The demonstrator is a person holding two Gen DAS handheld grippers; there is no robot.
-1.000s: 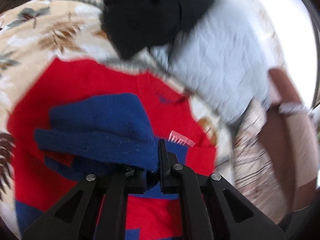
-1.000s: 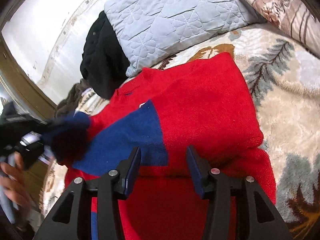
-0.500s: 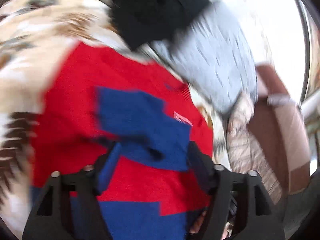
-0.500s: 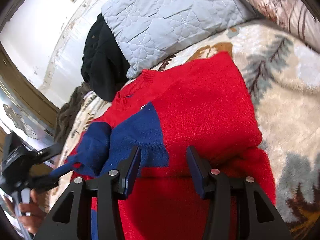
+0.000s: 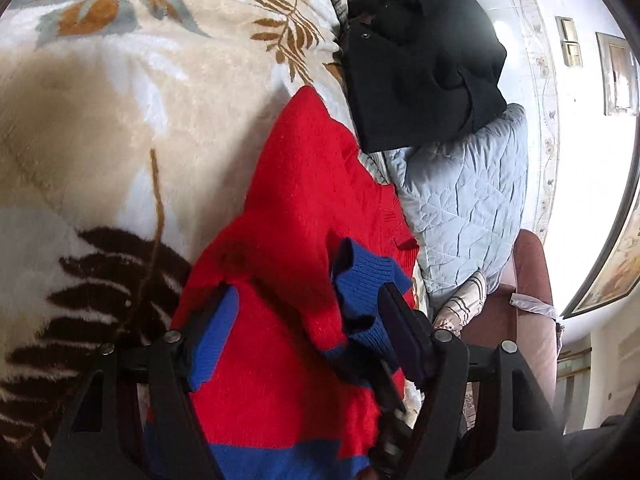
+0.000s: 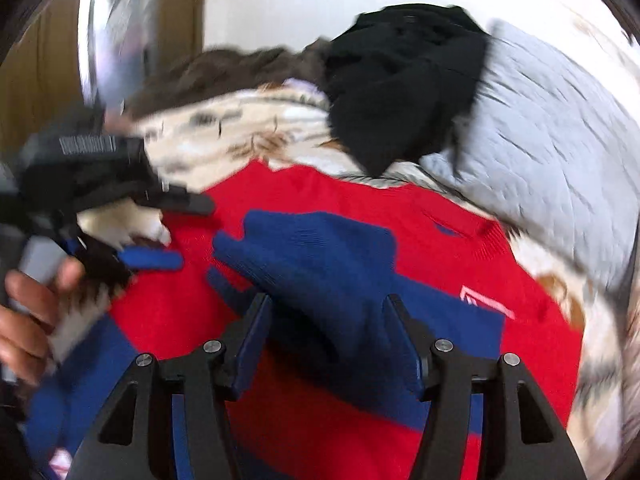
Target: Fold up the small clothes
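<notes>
A red and blue knit sweater (image 5: 296,216) lies on a leaf-patterned blanket (image 5: 120,92). Its blue sleeve (image 6: 316,256) is folded across the red chest. My left gripper (image 5: 312,320) is open over the sweater's left side, with a blue cuff (image 5: 364,284) bunched against its right finger. It also shows at the left of the right wrist view (image 6: 156,224), held by a hand. My right gripper (image 6: 328,332) is open, its fingers on either side of the folded blue sleeve.
A black garment (image 5: 420,60) lies piled beyond the sweater's collar, next to a grey quilted pillow (image 5: 464,208). A brown chair (image 5: 524,304) stands past the pillow. A brown fuzzy cloth (image 6: 224,72) lies at the blanket's far edge.
My left gripper let go of the blue sleeve, opened and drew back to the sweater's left side. My right gripper swung left over the folded sleeve.
</notes>
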